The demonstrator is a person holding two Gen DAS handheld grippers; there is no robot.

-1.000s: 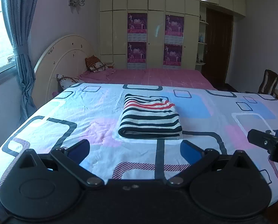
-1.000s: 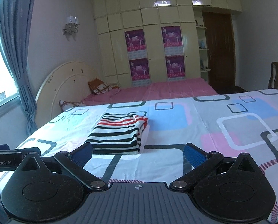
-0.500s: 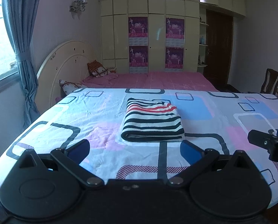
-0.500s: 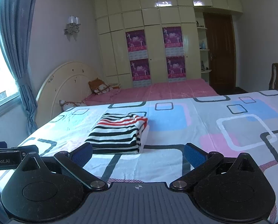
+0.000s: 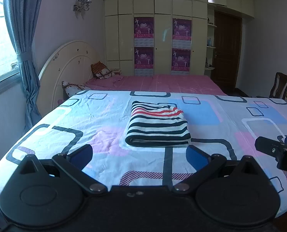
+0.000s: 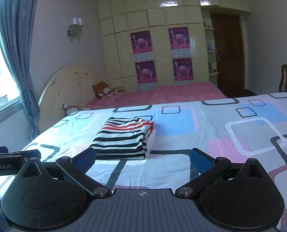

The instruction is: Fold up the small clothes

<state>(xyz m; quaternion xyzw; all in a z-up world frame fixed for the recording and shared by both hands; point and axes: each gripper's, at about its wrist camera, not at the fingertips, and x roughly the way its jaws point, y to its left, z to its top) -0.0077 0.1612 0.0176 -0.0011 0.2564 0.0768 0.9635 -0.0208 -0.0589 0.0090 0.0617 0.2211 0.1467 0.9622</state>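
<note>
A small garment with black, white and red stripes [image 5: 157,124] lies folded into a neat rectangle on the patterned bed sheet [image 5: 97,119]. It also shows in the right wrist view [image 6: 123,140]. My left gripper [image 5: 139,155] is open and empty, held back over the near edge of the bed, short of the garment. My right gripper [image 6: 142,159] is open and empty too, just short of the garment's near right corner. The right gripper's tip shows in the left wrist view [image 5: 278,151], and the left gripper's tip shows in the right wrist view [image 6: 14,159].
A second bed with a pink sheet [image 5: 162,83] and pillows [image 5: 102,70] stands behind, with a cream headboard [image 5: 66,67]. Wardrobes with posters [image 5: 162,44] line the back wall. A wooden chair [image 5: 280,85] stands at the right, a curtain [image 5: 21,48] at the left.
Both grippers have pulled back and risen a little, so the folded garment sits farther off in both views. The garment has not moved.
</note>
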